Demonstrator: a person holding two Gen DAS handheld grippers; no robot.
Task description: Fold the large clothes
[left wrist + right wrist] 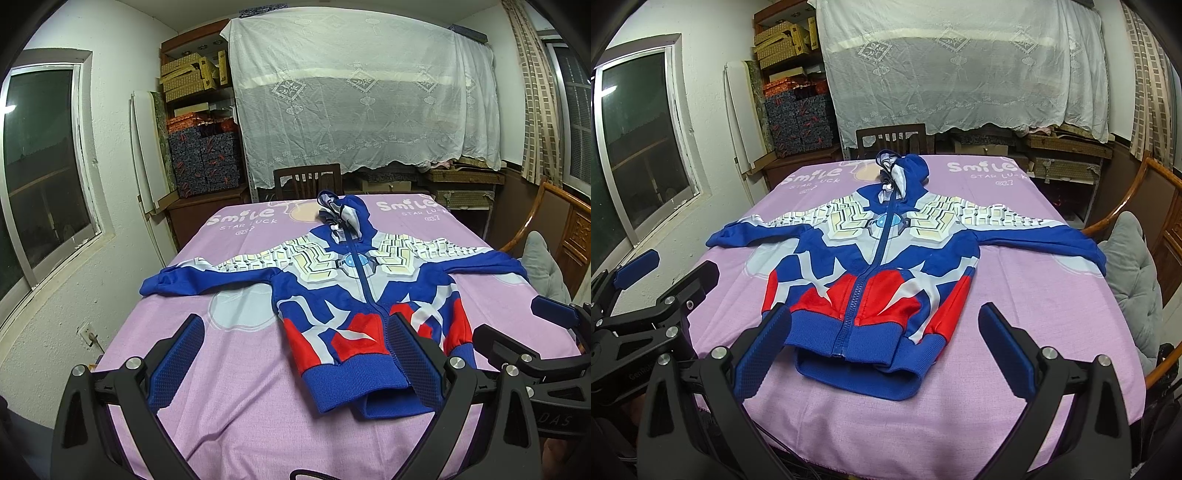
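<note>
Ahead of both gaping tongs, left point(295, 363) and right point(882, 349): hoodie point(886, 258) spread flat, ungrasped.

dim indoor light, sharp, fisheye-warped edges

Left hand-held gripper point(295, 365) jaws wide apart, empty; right hand-held gripper point(886, 350) likewise, side by side.
</note>
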